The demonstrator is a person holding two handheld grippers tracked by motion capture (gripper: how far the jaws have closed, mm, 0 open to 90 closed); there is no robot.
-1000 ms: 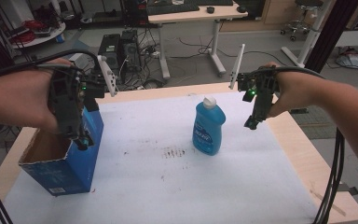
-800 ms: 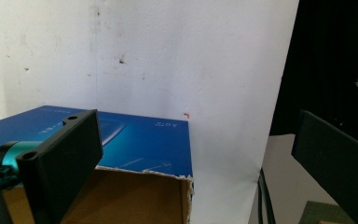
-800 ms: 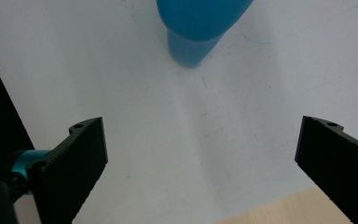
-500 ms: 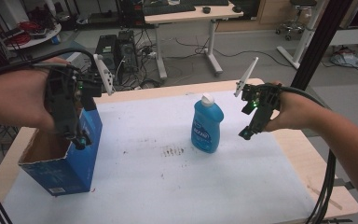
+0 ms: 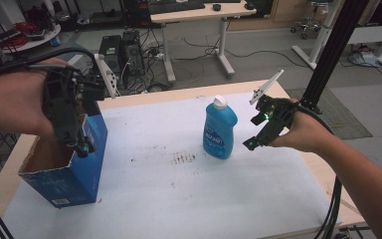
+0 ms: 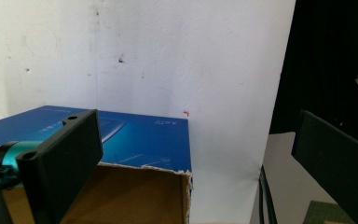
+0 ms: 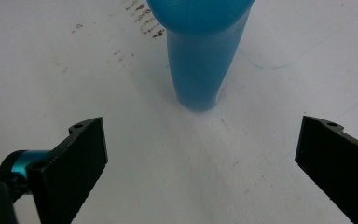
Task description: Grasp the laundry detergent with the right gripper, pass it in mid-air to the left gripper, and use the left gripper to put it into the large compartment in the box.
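A blue bottle point(image 5: 220, 130) with a white cap stands upright near the middle of the white table top; its lower body point(image 7: 199, 70) rises just beyond my right gripper's jaws. My right gripper point(image 5: 251, 144) is open, held low just right of the bottle and apart from it; in its own view the right gripper point(image 7: 200, 163) has only table between its jaws. An open blue cardboard box point(image 5: 64, 164) sits at the table's left. My left gripper point(image 5: 82, 148) hangs open over the box's right rim, and the left gripper point(image 6: 191, 158) sees the box's torn edge point(image 6: 144, 165) below.
The white table cover point(image 5: 179, 194) has a dark stain patch point(image 5: 183, 158) left of the bottle. A black upright post point(image 5: 331, 55) stands at the table's right rear. Desks, computer towers and cables fill the floor behind. A cable point(image 5: 331, 209) trails from my right hand.
My right gripper has dropped and swung in toward the bottle's right side, now pointing at its lower body. The left gripper stays over the box, almost unmoved.
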